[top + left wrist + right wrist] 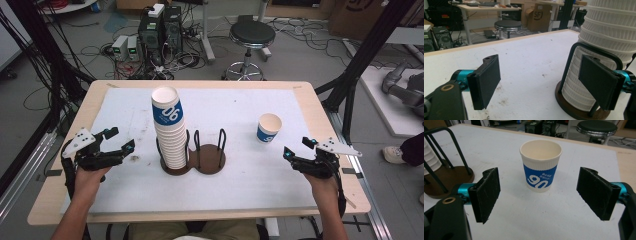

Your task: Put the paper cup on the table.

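Single cup (269, 128): upright, blue band, on white mat (240, 190) toward table's right edge, clear of everything
Right gripper (299, 153): near right edge, jaws apart, nothing between; cup stands ahead of it, centred between jaws in right gripper view, untouched
Left gripper (121, 141): near left edge, jaws apart, holding nothing
Cup stack (169, 127): tall, in left ring of brown wire holder (210, 160), mid-table; right ring vacant

White-covered table (240, 172), cup (269, 128), rack (210, 160)
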{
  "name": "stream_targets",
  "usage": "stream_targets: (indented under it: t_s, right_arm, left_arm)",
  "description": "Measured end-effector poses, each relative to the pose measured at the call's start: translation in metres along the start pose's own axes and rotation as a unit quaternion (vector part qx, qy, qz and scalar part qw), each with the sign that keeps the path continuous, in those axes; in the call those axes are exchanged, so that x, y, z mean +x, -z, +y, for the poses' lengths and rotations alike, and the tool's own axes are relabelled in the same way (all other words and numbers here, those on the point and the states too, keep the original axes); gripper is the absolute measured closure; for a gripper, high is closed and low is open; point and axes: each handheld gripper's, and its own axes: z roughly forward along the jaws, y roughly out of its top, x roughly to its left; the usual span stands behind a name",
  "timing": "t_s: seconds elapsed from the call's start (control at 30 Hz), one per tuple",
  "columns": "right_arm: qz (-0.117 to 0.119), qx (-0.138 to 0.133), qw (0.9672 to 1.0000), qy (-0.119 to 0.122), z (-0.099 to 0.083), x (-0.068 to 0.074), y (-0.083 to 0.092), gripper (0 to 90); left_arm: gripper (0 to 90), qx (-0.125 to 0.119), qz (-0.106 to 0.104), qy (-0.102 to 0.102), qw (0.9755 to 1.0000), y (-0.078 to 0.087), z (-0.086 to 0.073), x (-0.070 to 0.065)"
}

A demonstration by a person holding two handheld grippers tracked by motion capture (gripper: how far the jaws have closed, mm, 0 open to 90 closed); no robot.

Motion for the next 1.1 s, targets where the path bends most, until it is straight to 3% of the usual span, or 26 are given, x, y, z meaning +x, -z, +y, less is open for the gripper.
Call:
stream_targets:
  t_s: [0.63, 1.1]
  right_arm:
    - [0.000, -0.018, 0.9997, 0.019, 0.004, 0.008, 0.002, 19.5]
    - [0.001, -0.017, 0.9995, 0.026, 0.003, 0.010, 0.000, 19.5]
  left_arm:
    - [17.8, 0.002, -0.008, -0.006, 0.9999, 0.006, -0.002, -0.006]
    - [17.7, 0.000, -0.008, -0.005, 1.0000, 0.005, -0.002, -0.005]
